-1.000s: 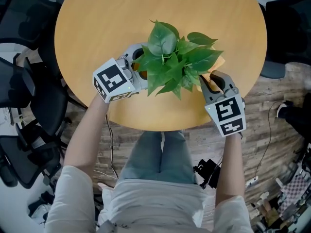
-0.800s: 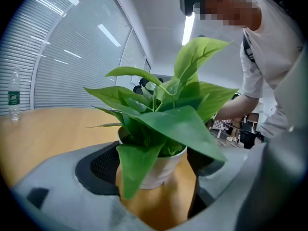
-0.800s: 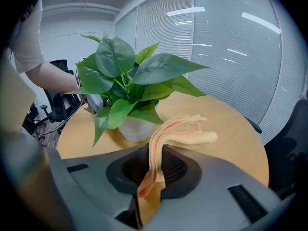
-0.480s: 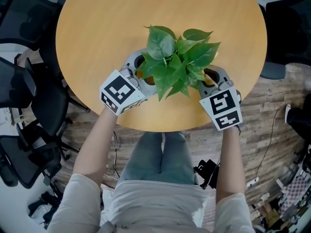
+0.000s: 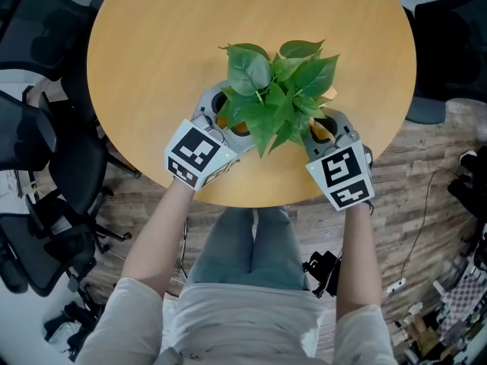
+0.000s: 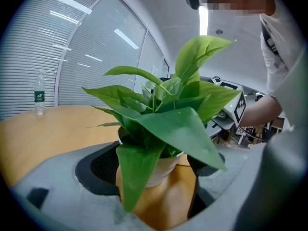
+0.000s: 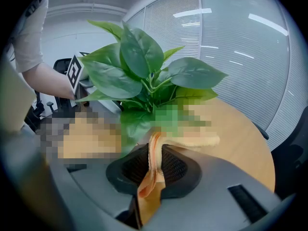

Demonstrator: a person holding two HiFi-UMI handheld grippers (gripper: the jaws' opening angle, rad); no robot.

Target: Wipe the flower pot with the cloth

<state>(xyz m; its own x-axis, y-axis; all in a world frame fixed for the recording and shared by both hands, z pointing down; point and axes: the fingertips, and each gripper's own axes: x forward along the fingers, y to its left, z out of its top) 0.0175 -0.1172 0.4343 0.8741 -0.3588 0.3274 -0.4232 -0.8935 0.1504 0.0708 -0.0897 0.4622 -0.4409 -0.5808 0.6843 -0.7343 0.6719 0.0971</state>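
Observation:
A leafy green plant (image 5: 278,90) stands in a white flower pot (image 6: 161,170) on the round wooden table (image 5: 152,36). The leaves hide the pot in the head view. My left gripper (image 5: 226,115) is open, and in the left gripper view (image 6: 153,177) its jaws stand on either side of the pot, with bare table showing beside the right jaw. My right gripper (image 5: 323,128) is shut on an orange-yellow cloth (image 7: 150,174). The cloth (image 5: 329,95) runs from the jaws to the pot's right side, where a fold lies on the table (image 7: 204,139).
The table's near edge (image 5: 259,202) is just behind both grippers, with the person's legs below it. Black office chairs (image 5: 38,150) stand at the left, and another (image 5: 449,36) at the right. A water bottle (image 6: 40,95) stands far across the table.
Both grippers have closed in on the plant: the left slid right and nearer the person, the right moved left with the cloth. The leaves now sit slightly farther up the table.

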